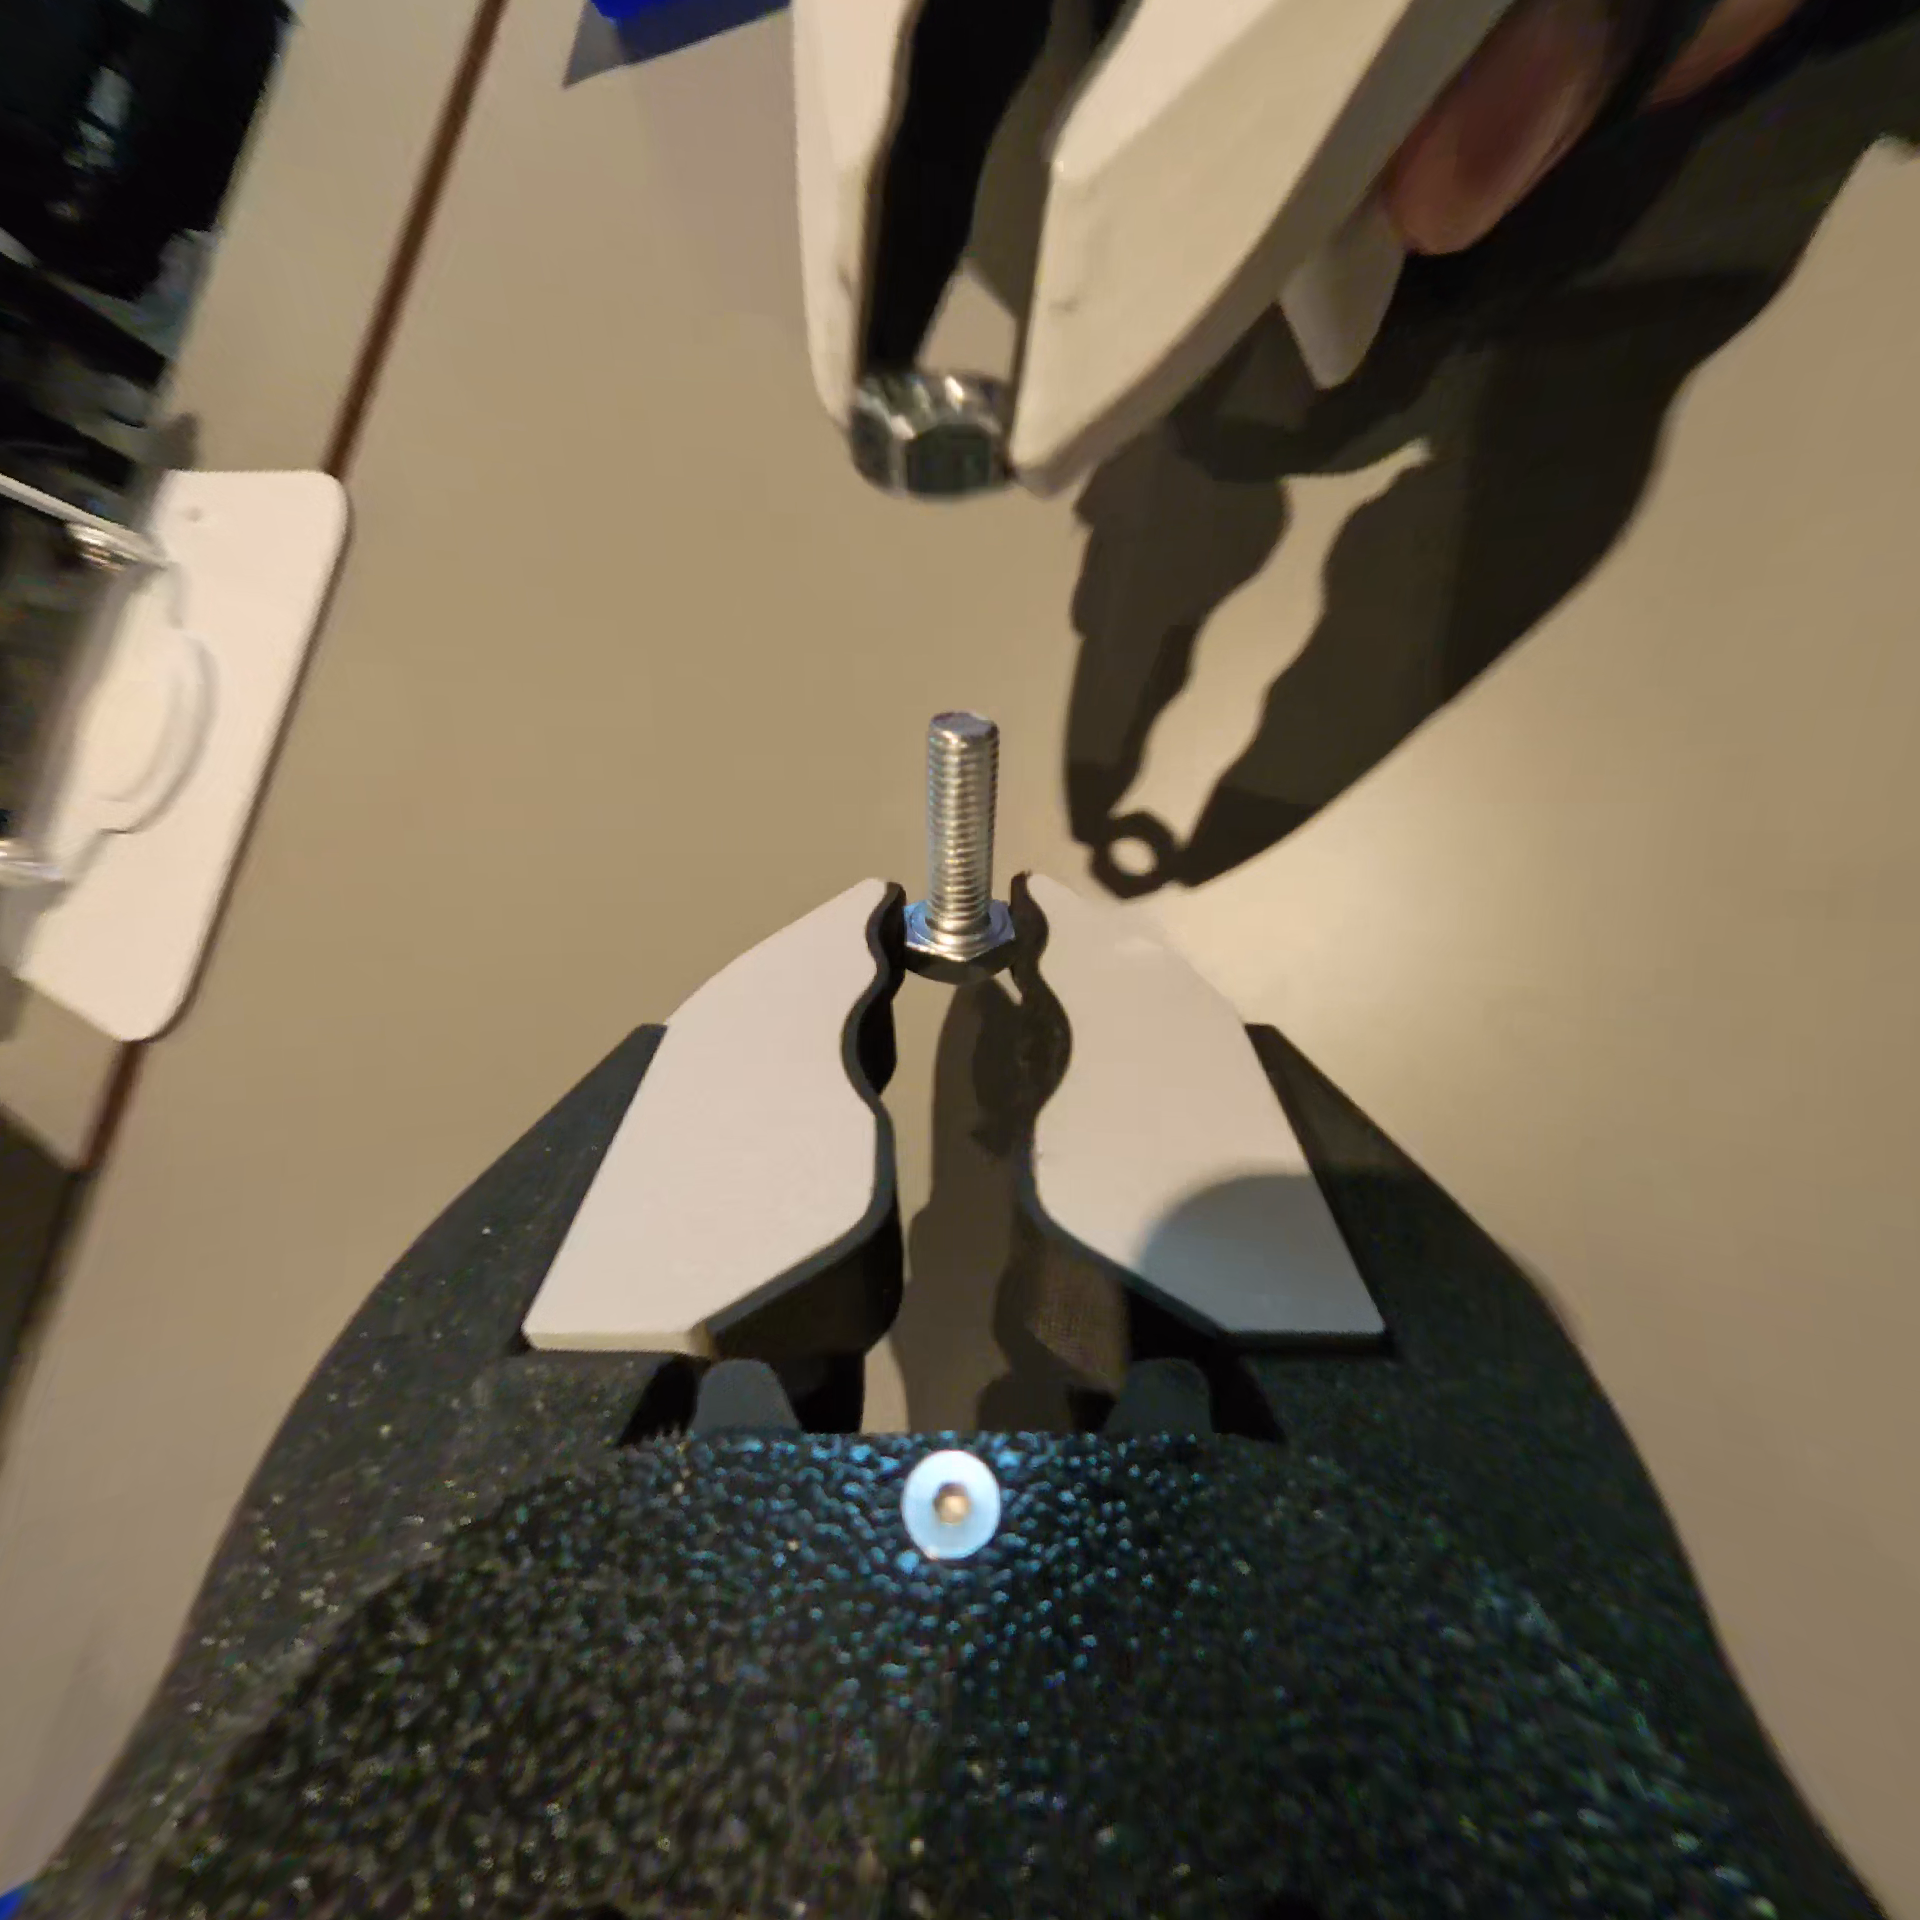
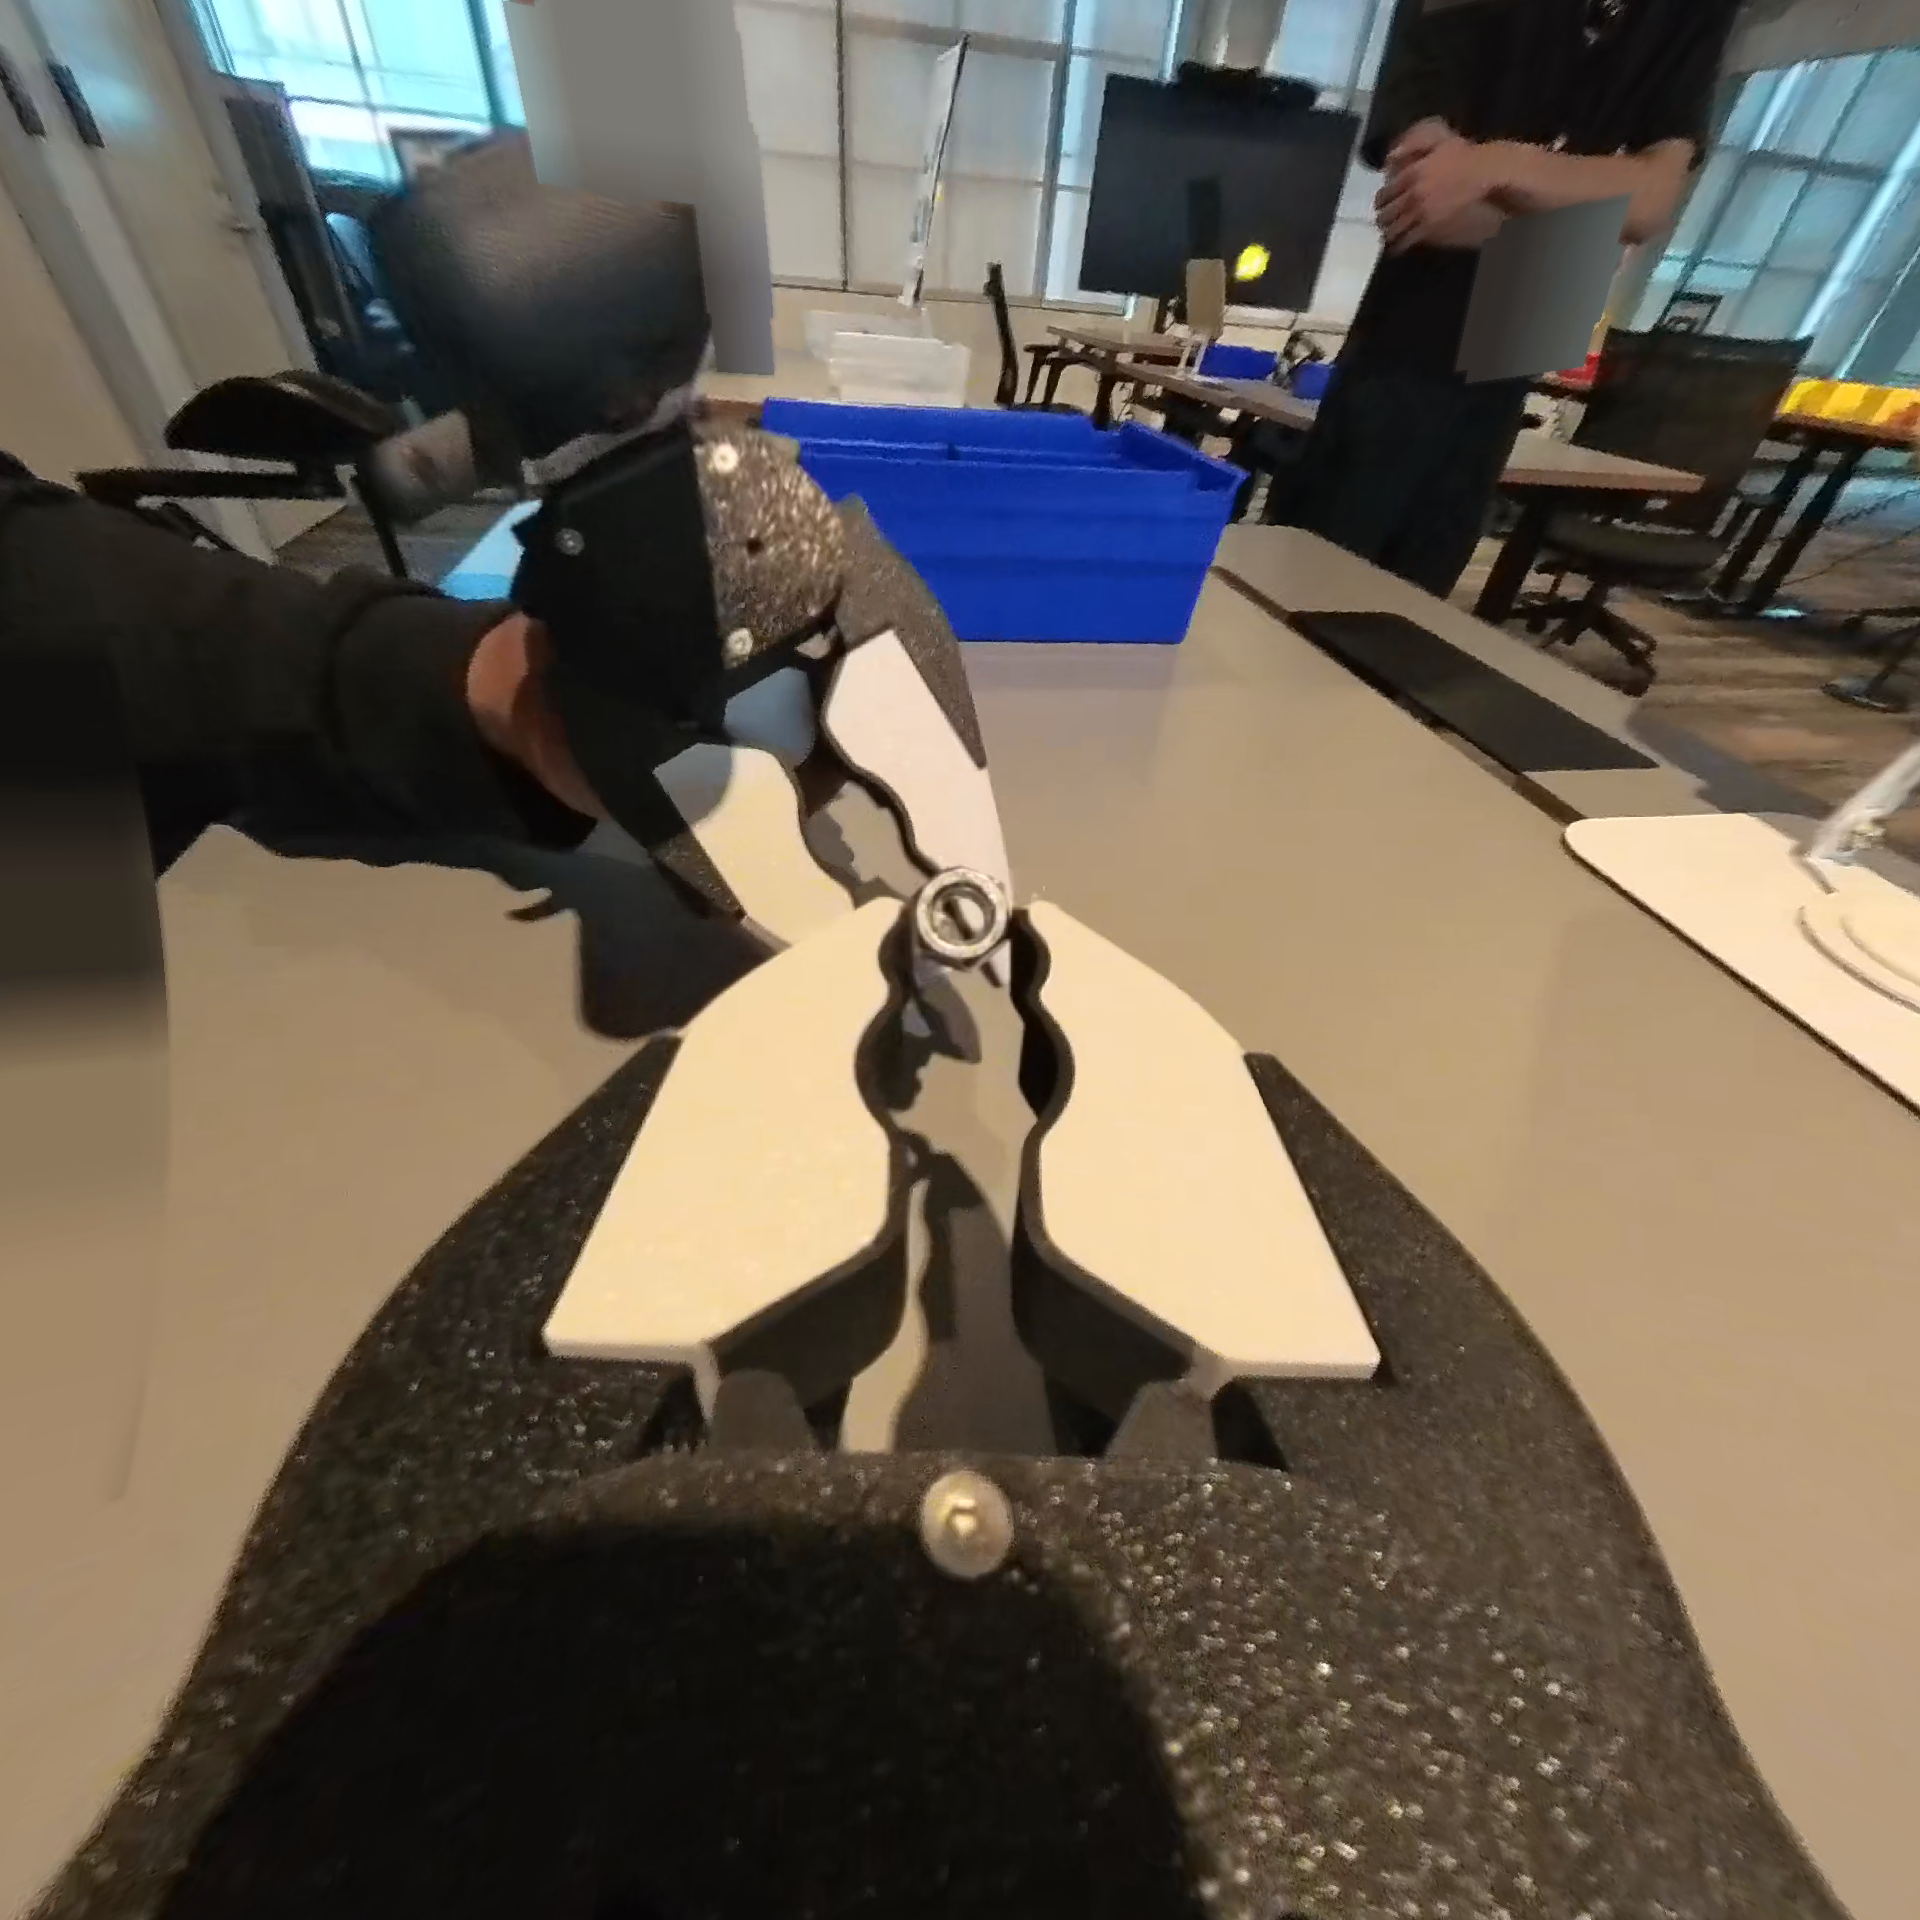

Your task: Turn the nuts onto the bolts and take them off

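My left tool [image 1: 961, 940] was clamped on the hex head of the bolt [image 1: 962, 821] just below the middle of the left wrist view, its two pale fingers closed around the head so that the threaded shank pointed up the frame, bare of any nut. Above it, at the top centre of that view, my right tool [image 1: 935, 426] came in from the upper edge with the nut [image 1: 928, 431] pinched between its tips (a little blurred there). The nut and the bolt's end were apart, with plain counter [image 1: 623, 520] showing between them.

In the right wrist view the right tool [image 2: 958, 930] sat at the middle of the frame, gripping the nut [image 2: 958, 920] so that its hole faced the camera. The left tool [image 2: 982, 914] reached in from the upper left, its tips just behind the nut. The bolt itself I could not make out in this view.

A blue bin [image 2: 997, 520] stood on the counter [image 2: 1299, 935] in the upper middle, and a white pad [image 2: 1704, 904] lay at the right edge. A person in dark clothes [image 2: 1507, 260] stood at the upper right.
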Demonstrator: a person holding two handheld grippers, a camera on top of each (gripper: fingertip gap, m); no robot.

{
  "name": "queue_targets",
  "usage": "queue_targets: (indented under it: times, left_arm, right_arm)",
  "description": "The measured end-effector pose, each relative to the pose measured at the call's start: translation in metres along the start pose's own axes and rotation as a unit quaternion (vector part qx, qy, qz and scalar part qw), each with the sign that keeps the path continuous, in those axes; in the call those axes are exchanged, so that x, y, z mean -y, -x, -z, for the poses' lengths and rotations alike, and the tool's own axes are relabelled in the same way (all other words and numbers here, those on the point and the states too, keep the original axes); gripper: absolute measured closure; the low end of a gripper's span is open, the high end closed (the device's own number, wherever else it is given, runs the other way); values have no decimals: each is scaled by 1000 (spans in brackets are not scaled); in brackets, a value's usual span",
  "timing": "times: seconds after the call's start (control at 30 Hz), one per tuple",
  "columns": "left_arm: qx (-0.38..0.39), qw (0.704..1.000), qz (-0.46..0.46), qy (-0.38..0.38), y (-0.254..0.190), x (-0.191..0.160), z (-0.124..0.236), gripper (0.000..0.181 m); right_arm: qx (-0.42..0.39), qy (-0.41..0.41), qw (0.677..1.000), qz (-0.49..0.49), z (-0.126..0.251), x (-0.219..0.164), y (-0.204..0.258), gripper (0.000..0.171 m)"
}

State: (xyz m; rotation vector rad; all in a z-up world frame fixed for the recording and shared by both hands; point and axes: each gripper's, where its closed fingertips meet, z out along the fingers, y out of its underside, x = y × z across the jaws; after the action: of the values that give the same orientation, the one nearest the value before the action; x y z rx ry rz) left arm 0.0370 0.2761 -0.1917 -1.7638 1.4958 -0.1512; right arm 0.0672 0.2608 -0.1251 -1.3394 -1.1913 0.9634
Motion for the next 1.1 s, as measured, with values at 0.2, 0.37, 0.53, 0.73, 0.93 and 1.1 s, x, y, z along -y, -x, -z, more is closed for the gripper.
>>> queue_targets:
  times: [0.2, 0.37, 0.53, 0.73, 0.93, 1.1]
  left_arm:
    - [-15, 1000, 15, -19, -6, 1, 3, 163]
    - [-11, 1000, -4, -12, -11, 0, 0, 163]
    - [-9, 1000, -17, -25, -14, 7, -1, 162]
    - [5, 998, -14, -54, -12, 15, 4, 163]
    - [5, 995, -4, -101, -16, 28, 12, 162]
    - [8, 988, -9, -156, -18, 43, 24, 162]
  right_arm:
    - [1, 41, 998, 43, -10, -12, 12, 153]
    - [0, 45, 997, 62, -11, -12, 16, 153]
    - [1, 57, 996, 73, -13, -15, 19, 153]
    - [-30, 59, 995, 75, -12, -11, 18, 153]
    - [-68, 35, 995, 65, -8, 2, 24, 154]
    - [-62, -15, 998, -7, -2, 18, 32, 154]
